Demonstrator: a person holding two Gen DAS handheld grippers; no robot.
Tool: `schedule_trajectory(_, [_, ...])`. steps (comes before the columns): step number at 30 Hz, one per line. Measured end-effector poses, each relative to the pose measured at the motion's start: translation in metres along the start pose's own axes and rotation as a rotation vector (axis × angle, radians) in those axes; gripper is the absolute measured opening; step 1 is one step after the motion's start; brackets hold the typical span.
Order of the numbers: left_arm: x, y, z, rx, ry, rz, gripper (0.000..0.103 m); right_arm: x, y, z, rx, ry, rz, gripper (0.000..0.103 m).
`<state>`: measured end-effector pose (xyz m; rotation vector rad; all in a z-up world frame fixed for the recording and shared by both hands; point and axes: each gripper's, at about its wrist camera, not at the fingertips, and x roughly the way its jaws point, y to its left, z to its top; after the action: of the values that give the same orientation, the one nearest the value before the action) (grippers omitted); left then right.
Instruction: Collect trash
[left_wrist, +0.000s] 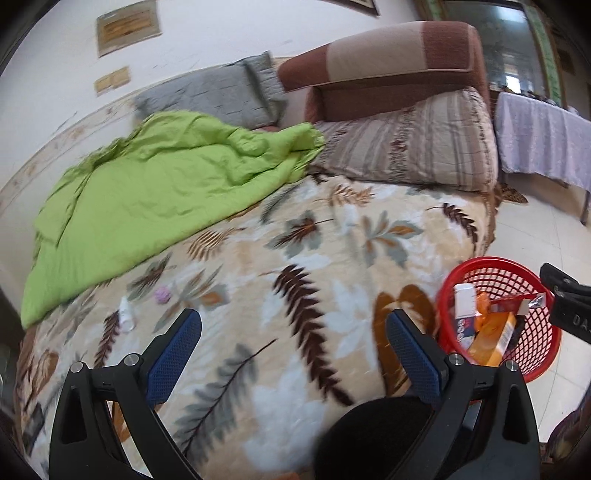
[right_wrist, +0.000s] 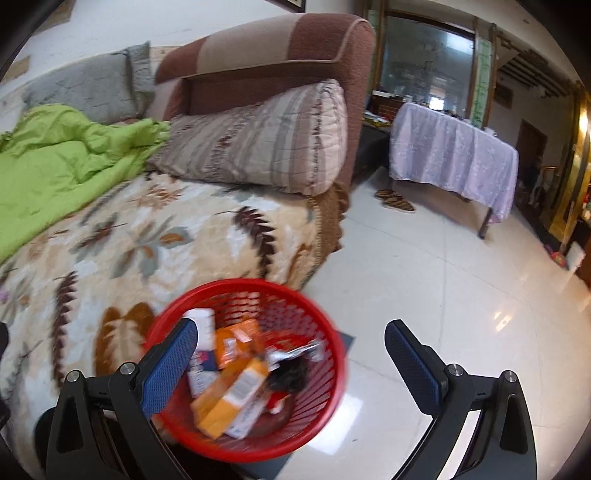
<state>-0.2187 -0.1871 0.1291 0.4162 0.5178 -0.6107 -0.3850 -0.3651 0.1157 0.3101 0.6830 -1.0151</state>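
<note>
A red mesh basket (left_wrist: 539, 350) stands on the floor beside the bed; it also shows in the right wrist view (right_wrist: 325, 328). It holds an orange box (right_wrist: 232, 398), a white carton (right_wrist: 201, 325) and a red wrapper (left_wrist: 517, 302). On the leaf-patterned blanket (left_wrist: 295, 295) lie a small white bottle (left_wrist: 125, 314) and a crumpled pink-purple scrap (left_wrist: 162, 295). My left gripper (left_wrist: 293, 332) is open and empty above the blanket. My right gripper (right_wrist: 291, 343) is open and empty above the basket; it appears in the left wrist view (left_wrist: 565, 299) over the basket's rim.
A green quilt (left_wrist: 147, 192) covers the bed's far left. A striped pillow (left_wrist: 413, 147) and a grey pillow (left_wrist: 214, 96) lean on the brown headboard (left_wrist: 388, 59). A cloth-covered table (right_wrist: 454, 155) and slippers (right_wrist: 395, 199) stand on the tiled floor (right_wrist: 443, 295).
</note>
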Motion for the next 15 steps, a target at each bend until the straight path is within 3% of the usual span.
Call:
schedule_trajectory(8, [0.001,0.031,-0.026,-0.039,0.057,0.086,0.100,-0.026,0.037,-0.015,-0.090,-0.058,0.065,0.102])
schedule_trajectory(15, [-0.002,0.040,-0.027,-0.072,0.047,0.071,0.100,-0.031,0.044,-0.016,-0.115,-0.071,0.071,0.103])
